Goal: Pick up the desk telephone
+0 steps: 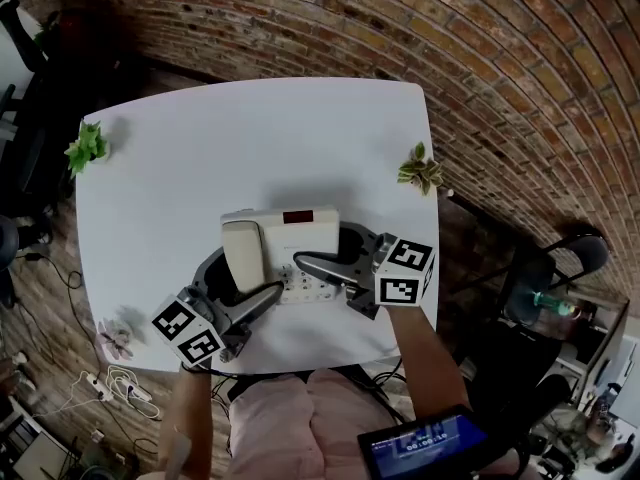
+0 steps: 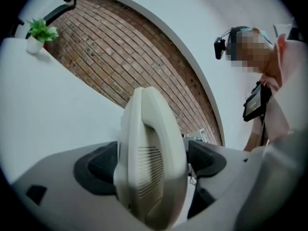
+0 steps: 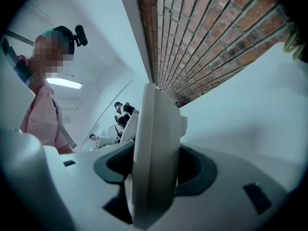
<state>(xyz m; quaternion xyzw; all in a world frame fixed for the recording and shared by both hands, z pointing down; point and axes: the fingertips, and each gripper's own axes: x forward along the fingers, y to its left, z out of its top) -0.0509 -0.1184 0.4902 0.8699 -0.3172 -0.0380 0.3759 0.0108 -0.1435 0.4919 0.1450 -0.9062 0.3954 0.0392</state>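
Note:
A beige desk telephone point(image 1: 297, 230) lies on the white table point(image 1: 250, 138) near its front edge, with its handset point(image 1: 243, 253) on the left side. My left gripper point(image 1: 250, 273) comes in from the lower left. In the left gripper view the handset point(image 2: 149, 158) fills the gap and both dark pads point(image 2: 98, 165) press on it. My right gripper point(image 1: 320, 246) reaches in from the right. In the right gripper view the telephone's body point(image 3: 154, 143) stands edge-on between the jaws, and the pads point(image 3: 192, 170) bear on both its faces.
A small green plant point(image 1: 88, 148) stands at the table's left corner and another point(image 1: 420, 168) at the right edge. A pink flower point(image 1: 113, 338) sits at the front left corner. Cables point(image 1: 120, 383) lie on the floor on the left, a chair point(image 1: 560, 258) stands on the right, and a brick wall is behind.

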